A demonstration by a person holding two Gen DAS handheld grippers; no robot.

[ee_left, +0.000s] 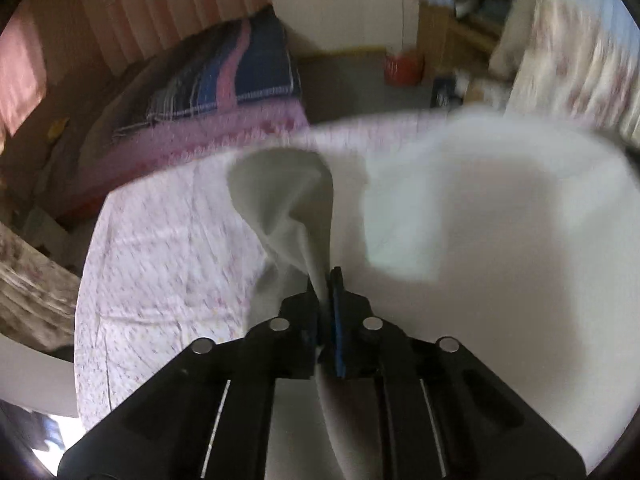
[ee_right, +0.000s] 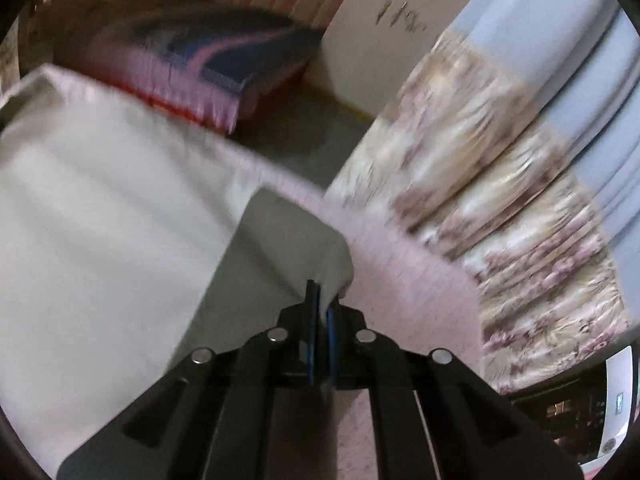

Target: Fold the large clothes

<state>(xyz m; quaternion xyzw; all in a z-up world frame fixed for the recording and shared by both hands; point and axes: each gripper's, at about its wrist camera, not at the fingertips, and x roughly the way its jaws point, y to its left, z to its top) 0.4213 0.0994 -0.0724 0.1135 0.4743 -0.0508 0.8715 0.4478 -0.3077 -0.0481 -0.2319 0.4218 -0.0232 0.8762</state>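
A bed (ee_left: 208,128) with a pink cover is seen at the far left, topped by a folded blanket (ee_left: 232,76) striped in blue and pink. Pink curtains (ee_left: 160,16) hang behind it. A white wall (ee_left: 340,4) stands beyond a grey floor (ee_left: 360,84). Floral curtains (ee_right: 500,184) are hung at the right, and a red container (ee_left: 402,68) is set on the floor.

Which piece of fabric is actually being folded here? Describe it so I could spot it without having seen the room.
Start at the bed with the pale pink speckled sheet. Spread over it lies the white garment, plain and unprinted. Both the left gripper and the right gripper pinch its edges, and, unlike the speckled sheet and the striped blanket behind, it bears no pattern.
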